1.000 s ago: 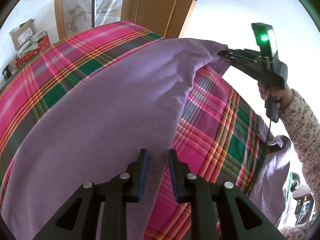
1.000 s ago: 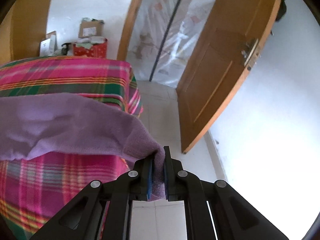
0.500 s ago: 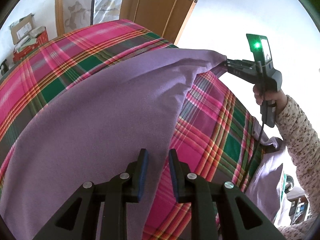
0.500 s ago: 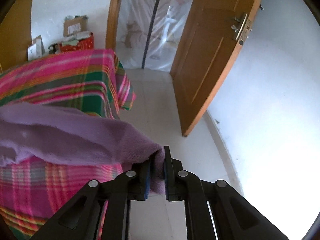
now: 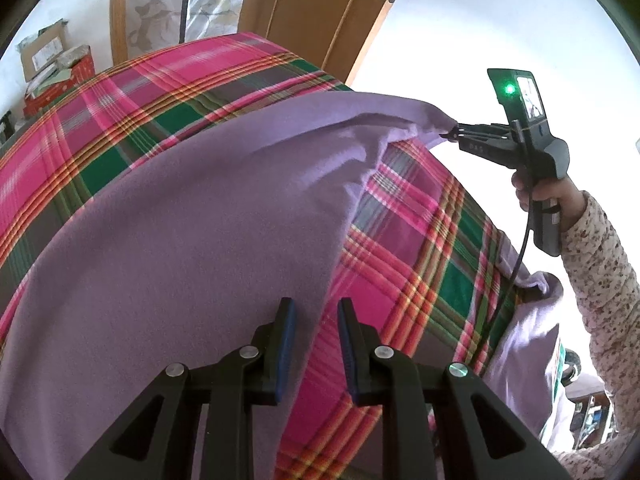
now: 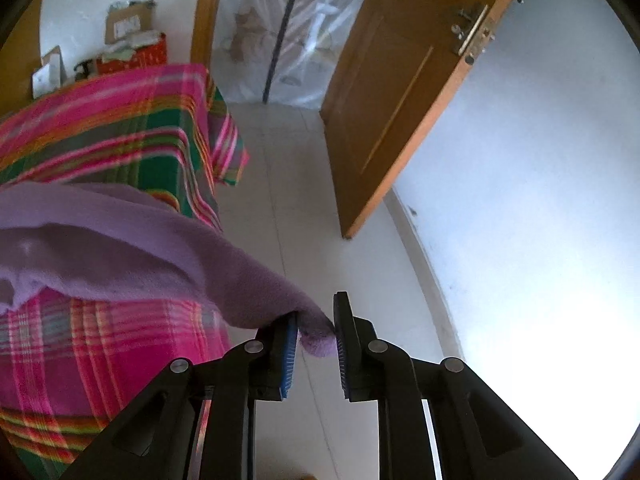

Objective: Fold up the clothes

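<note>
Purple fleece garment (image 5: pixel 192 232): spread over the pink-and-green plaid bedcover (image 5: pixel 120 120), filling the centre and lower left of the left wrist view, one corner lifted toward the upper right. Right gripper (image 6: pixel 316 340): jaws have just been opening, that corner lying between the blue pads, touching the left pad and loose at the right. Left gripper (image 5: pixel 312 344): bottom centre, jaws parted over the garment's edge, pinching nothing.

A plain lilac fleece garment (image 5: pixel 192 216) lay on a pink, green and orange plaid cloth (image 5: pixel 404 248); the sleeve (image 5: pixel 600 264) was beige with small dark florals.
</note>
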